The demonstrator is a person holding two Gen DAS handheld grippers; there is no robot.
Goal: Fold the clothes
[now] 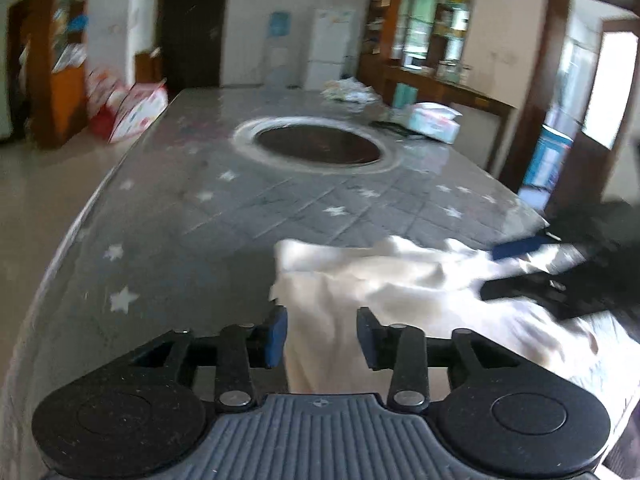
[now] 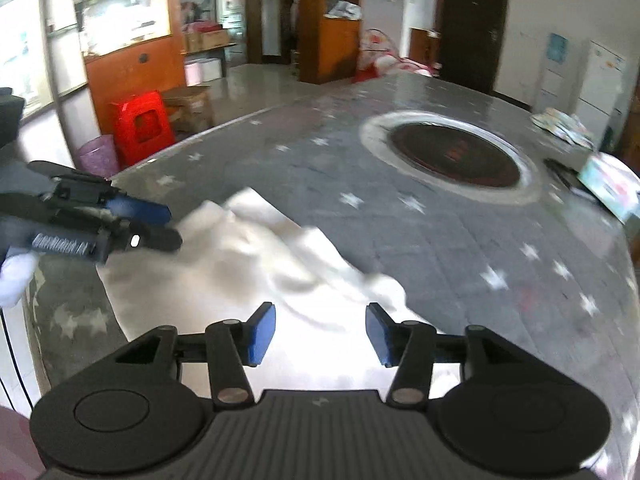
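The crumpled white cloth garment (image 1: 384,276) lies on the near edge of the grey star-patterned table (image 1: 192,216). The left gripper (image 1: 322,336) and right gripper (image 2: 320,334) both stand wide open, holding nothing. Only the right view shows the red plastic stool (image 2: 142,124)

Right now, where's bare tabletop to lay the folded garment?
Free: the starred strip between the white garment and the round inset, and the table's left side toward the floor edge. Crowded: the far right corner, with a tissue pack and a paper pile. Both open grippers, left gripper and right gripper, sit over the cloth.
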